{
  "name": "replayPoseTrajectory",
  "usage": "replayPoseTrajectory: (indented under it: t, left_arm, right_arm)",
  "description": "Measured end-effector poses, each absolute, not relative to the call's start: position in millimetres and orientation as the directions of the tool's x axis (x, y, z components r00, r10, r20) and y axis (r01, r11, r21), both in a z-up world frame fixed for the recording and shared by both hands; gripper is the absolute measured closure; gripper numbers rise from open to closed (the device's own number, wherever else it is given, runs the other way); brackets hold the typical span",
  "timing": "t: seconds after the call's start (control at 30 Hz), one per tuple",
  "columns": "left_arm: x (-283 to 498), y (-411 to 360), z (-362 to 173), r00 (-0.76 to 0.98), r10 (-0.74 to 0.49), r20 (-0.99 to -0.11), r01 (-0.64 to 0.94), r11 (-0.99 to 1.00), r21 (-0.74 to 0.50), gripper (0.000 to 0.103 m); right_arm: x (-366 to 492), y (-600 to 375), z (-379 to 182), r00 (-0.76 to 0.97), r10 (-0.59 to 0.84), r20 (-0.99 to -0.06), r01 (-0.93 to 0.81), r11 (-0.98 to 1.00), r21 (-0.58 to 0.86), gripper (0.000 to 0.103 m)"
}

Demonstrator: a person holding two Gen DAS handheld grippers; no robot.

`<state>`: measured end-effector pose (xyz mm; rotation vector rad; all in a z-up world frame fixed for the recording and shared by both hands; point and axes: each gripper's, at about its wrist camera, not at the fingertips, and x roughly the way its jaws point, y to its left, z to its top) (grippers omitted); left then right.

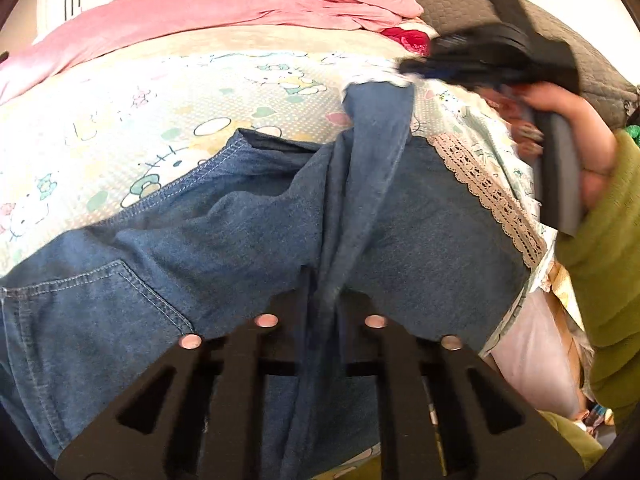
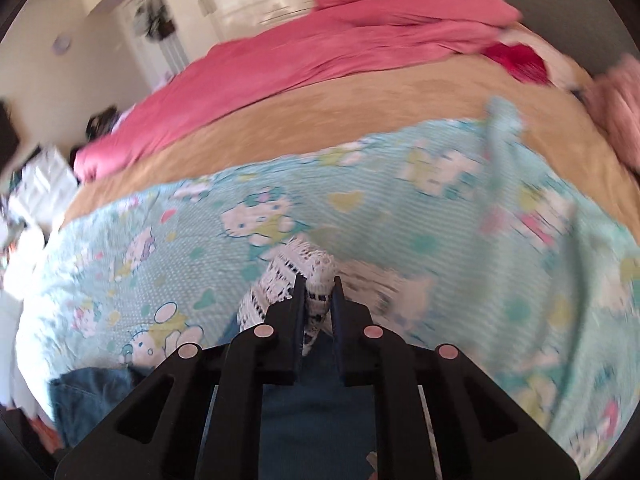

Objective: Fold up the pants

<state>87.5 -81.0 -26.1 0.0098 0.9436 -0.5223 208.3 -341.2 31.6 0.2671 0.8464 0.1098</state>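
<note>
Left wrist: both grippers, left gripper point(image 1: 323, 294) and right gripper point(image 2: 318, 294), pinch pants point(image 1: 224, 216).

left gripper point(image 1: 322, 300) fingertips buried in pants point(image 1: 248, 240) fold, closure not discernible | pants cut off at left and lower edges | right gripper point(image 1: 472, 60) motion-blurred in left wrist view | quilt point(image 2: 500, 240) smeared by blur on right of right wrist view | lace trim point(image 2: 308, 280) partly hidden between fingers point(image 2: 298, 308)

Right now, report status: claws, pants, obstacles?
Left claw shut on denim pants. Right claw shut on lace hem, lifting. Nothing in the way.
</note>
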Motion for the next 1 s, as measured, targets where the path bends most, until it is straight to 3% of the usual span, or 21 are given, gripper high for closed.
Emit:
replayPoseTrajectory:
  t: [0.4, 1.0]
  left_arm:
    - [61, -63, -8, 0.479, -0.462, -0.746, 0.496, 0.844, -0.205, 0.101]
    - [30, -68, -18, 0.471, -0.433, -0.769, 0.545, 0.828, -0.133, 0.101]
  right_arm:
    - [108, -398, 39, 0.644, 0.140, -0.752, 0.132, 0.948, 0.290, 0.092]
    - [9, -415, -16, 0.550, 0.063, -0.833, 0.291, 0.920, 0.261, 0.092]
